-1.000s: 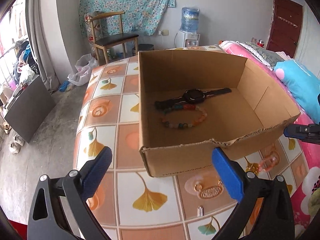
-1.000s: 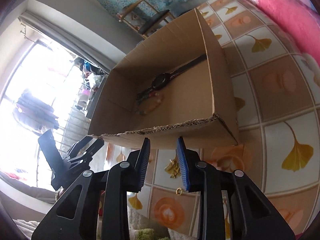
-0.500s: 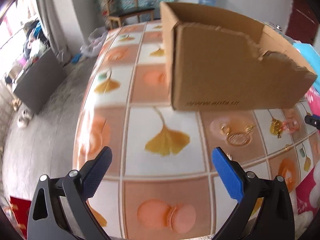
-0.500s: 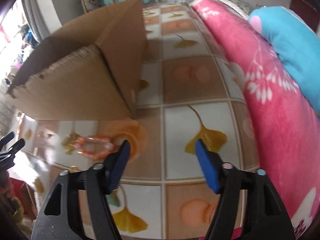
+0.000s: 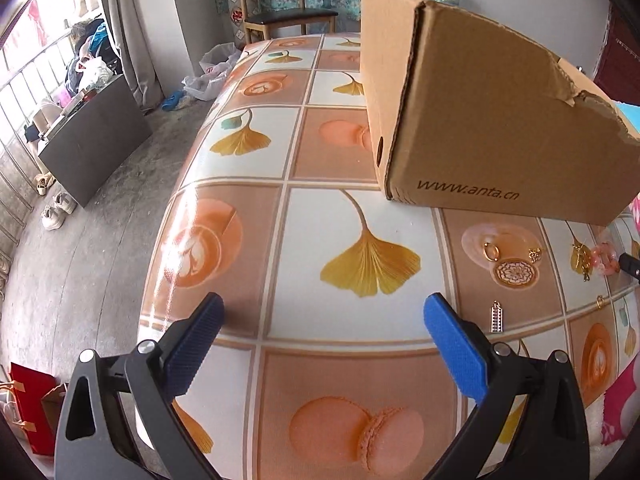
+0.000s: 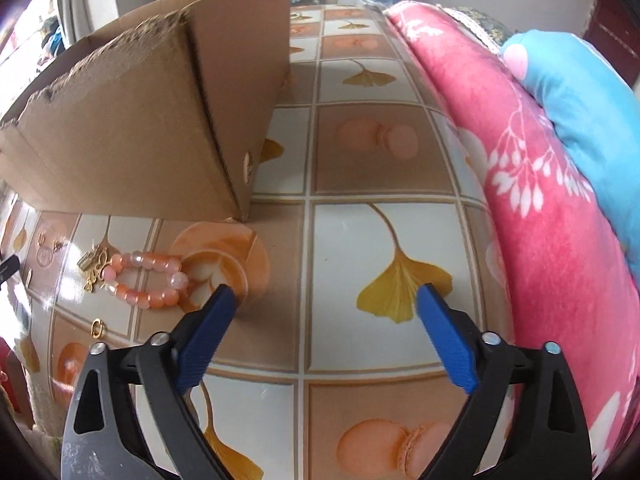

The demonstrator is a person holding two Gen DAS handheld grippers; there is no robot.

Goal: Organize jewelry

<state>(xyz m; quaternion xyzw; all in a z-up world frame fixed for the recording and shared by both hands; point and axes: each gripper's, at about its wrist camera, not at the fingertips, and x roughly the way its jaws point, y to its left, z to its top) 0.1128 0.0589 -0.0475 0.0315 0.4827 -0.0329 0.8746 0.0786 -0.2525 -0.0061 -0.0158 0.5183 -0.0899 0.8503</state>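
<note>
A: Bracelet next, I'd say. The pink bead bracelet (image 6: pixel 146 280) lies on the worktop (image 6: pixel 348 240) just in front of the cardboard box (image 6: pixel 132 132), near its front right corner, with a gold chain piece (image 6: pixel 95 267) touching its far-left beads.

B: Both tools are free?

A: Yes. The right tool (image 6: pixel 326 330) has its blue pads spread wide and holds nothing; the bracelet sits just left of its left pad. The left tool (image 5: pixel 324 336) is spread too, empty, over the worktop in front of the box's left corner.

B: How would you take it?

A: Shift the right tool left, straddle one side of the loop only, and pinch across the beads away from the gold chain piece, so that one isn't dragged along. Beads roll, so close slowly.

B: And the rest?

A: A gold ring (image 5: pixel 490 251), a round patterned pendant (image 5: pixel 514 272) and a small silver ladder charm (image 5: pixel 496 317) lie in front of the box too. Those look fiddly: thin, flat to the worktop.
</note>
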